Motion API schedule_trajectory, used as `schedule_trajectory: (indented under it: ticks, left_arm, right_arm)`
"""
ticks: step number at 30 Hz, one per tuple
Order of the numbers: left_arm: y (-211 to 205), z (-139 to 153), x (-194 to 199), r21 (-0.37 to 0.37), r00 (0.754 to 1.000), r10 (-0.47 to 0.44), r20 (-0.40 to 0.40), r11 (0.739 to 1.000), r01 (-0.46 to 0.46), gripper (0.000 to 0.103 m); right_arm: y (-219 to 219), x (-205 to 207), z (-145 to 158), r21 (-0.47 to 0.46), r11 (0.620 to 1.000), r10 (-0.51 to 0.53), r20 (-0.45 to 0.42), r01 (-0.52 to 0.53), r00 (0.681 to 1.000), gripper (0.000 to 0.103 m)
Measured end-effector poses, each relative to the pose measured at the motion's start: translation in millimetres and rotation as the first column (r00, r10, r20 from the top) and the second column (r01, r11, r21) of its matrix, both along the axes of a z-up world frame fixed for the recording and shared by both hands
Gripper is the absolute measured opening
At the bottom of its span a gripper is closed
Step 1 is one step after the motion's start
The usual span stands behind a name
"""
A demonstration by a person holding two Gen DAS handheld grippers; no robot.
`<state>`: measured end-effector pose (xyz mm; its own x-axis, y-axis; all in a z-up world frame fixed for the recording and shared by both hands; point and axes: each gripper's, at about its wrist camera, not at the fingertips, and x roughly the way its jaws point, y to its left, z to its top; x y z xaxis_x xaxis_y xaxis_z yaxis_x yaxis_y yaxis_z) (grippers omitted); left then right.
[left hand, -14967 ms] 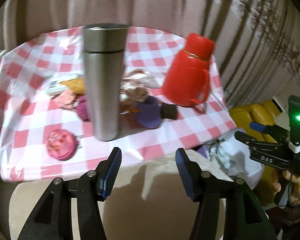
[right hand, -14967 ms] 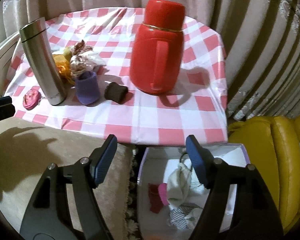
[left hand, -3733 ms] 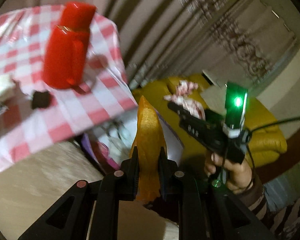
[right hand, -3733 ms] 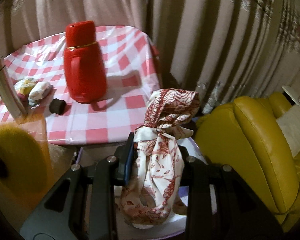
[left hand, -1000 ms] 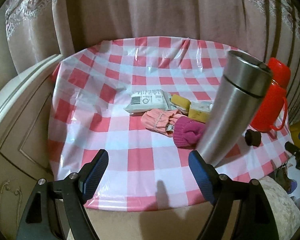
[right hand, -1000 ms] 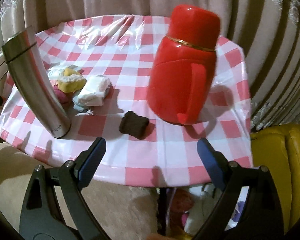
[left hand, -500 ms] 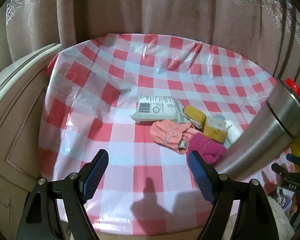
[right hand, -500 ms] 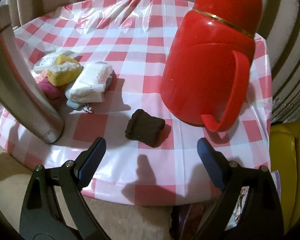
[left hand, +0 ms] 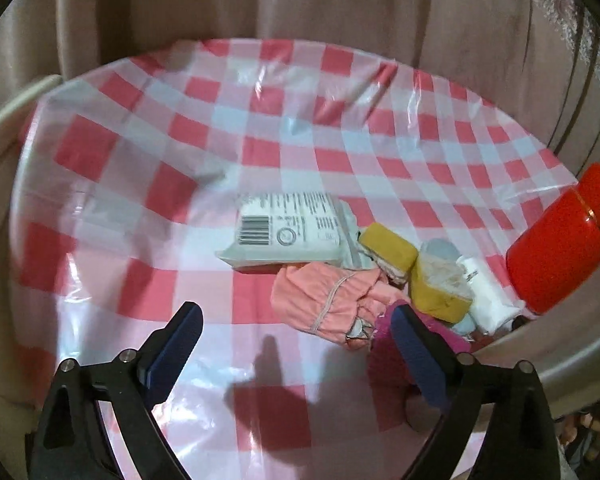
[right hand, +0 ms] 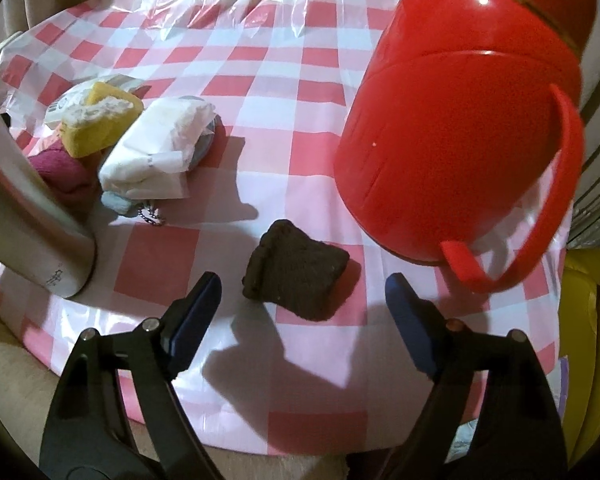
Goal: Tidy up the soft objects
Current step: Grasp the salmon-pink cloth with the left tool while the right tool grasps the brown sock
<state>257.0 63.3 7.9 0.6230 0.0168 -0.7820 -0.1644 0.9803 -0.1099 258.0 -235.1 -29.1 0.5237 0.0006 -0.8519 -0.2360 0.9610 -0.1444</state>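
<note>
Soft things lie heaped on the checked tabletop (left hand: 260,112): a peach garment (left hand: 324,300), a magenta knit (right hand: 60,170). A dark brown knit piece (right hand: 296,276) sits just ahead of the right tongs (right hand: 300,304), closing but empty. Left tongs (left hand: 296,344) are spreading near the garment. Next, I'd judge, each pinches a piece.
</note>
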Motion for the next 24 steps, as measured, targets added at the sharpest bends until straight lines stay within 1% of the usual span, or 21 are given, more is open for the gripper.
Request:
schedule_trajectory:
  ticks: [2, 6, 9, 11, 13, 16, 18, 19, 20, 21, 22, 23, 24]
  left_arm:
    - [-1, -9, 7, -0.011, 0.999, -0.036, -0.023, 0.999, 0.036, 0.096]
    - [3, -26, 21, -0.045, 0.994, -0.098, -0.053, 0.994, 0.096, 0.096]
    - [7, -37, 34, -0.068, 0.992, -0.103, -0.076, 0.993, 0.098, 0.096]
    - [8, -45, 42, -0.1, 0.989, -0.115, -0.09, 0.989, 0.106, 0.096]
    - [6, -51, 50, -0.104, 0.986, -0.131, -0.099, 0.987, 0.12, 0.096]
    - [5, -58, 58, -0.107, 0.985, -0.127, -0.113, 0.988, 0.115, 0.095]
    - [2, -65, 62, -0.109, 0.98, -0.145, -0.133, 0.985, 0.131, 0.083]
    - [0, -68, 63, -0.121, 0.977, -0.158, -0.141, 0.982, 0.142, 0.07]
    - [-2, -68, 63, -0.131, 0.975, -0.173, -0.141, 0.979, 0.155, 0.062]
    - [-4, -68, 62, -0.127, 0.974, -0.182, -0.136, 0.978, 0.165, 0.06]
    - [-6, -66, 62, -0.117, 0.973, -0.188, -0.133, 0.978, 0.173, 0.054]
    - [-7, -65, 61, -0.117, 0.972, -0.192, -0.133, 0.977, 0.177, 0.046]
    - [-7, -64, 60, -0.127, 0.972, -0.193, -0.132, 0.976, 0.177, 0.043]
  right_arm:
    - [0, 2, -3, -0.001, 1.0, -0.002, -0.008, 0.002, 1.0, 0.085]
    - [0, 8, -10, 0.006, 1.0, -0.004, -0.029, 0.005, 1.0, 0.079]
    - [4, 11, -15, 0.0, 1.0, 0.009, -0.044, -0.009, 0.999, 0.077]
    - [5, 11, -16, -0.004, 1.0, 0.013, -0.042, -0.013, 0.999, 0.076]
    - [5, 13, -17, -0.003, 1.0, 0.01, -0.041, -0.01, 0.999, 0.076]
    - [5, 16, -18, 0.004, 1.0, 0.004, -0.041, -0.004, 0.999, 0.076]
    - [5, 17, -18, 0.009, 1.0, 0.003, -0.04, -0.003, 0.999, 0.075]
    - [5, 16, -18, 0.015, 1.0, 0.005, -0.04, -0.005, 0.999, 0.071]
    - [5, 16, -18, 0.026, 1.0, 0.012, -0.041, -0.011, 0.999, 0.068]
    - [6, 16, -17, 0.028, 0.999, 0.016, -0.04, -0.015, 0.999, 0.062]
    - [7, 15, -17, 0.029, 0.999, 0.023, -0.038, -0.022, 0.999, 0.058]
    - [9, 14, -16, 0.02, 0.999, 0.029, -0.034, -0.028, 0.999, 0.056]
    - [10, 13, -16, 0.016, 0.999, 0.032, -0.031, -0.032, 0.999, 0.052]
